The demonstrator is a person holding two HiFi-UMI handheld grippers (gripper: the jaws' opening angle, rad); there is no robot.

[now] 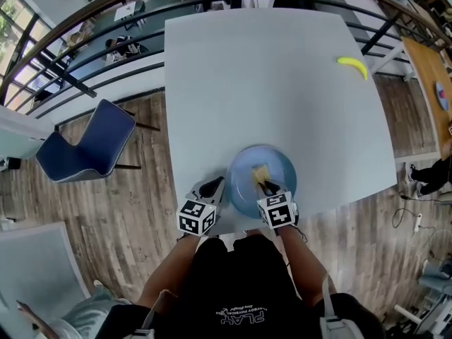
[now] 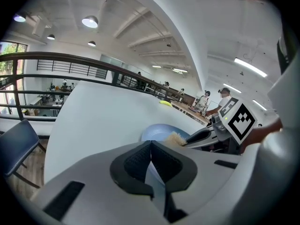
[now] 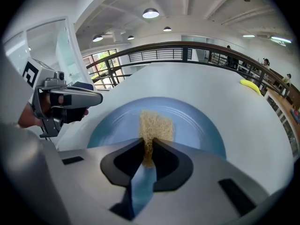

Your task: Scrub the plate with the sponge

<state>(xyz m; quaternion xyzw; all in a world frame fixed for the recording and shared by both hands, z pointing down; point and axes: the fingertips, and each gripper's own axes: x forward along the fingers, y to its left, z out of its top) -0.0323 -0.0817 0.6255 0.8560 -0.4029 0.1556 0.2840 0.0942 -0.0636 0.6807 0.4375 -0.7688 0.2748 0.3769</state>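
The tan sponge (image 1: 261, 173) lies on the blue plate (image 1: 281, 162), pinched at its near end by the right hand-held gripper (image 1: 268, 185). The plate sits at the near edge of the white surface (image 1: 268, 83). The left hand-held gripper (image 1: 214, 186) has its jaws pressed together just beside the plate's left rim. A banana (image 1: 352, 66) lies well apart, at the far right.

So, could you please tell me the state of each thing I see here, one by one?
Plate: right way up, flat on the table, near its front edge.
Sponge: pinched at one end, resting on the plate.
Right gripper: shut on the sponge.
Left gripper: jaws together, beside the plate's left rim.
Banana: lying at the table's far right.
Chair: upright, nobody on it.
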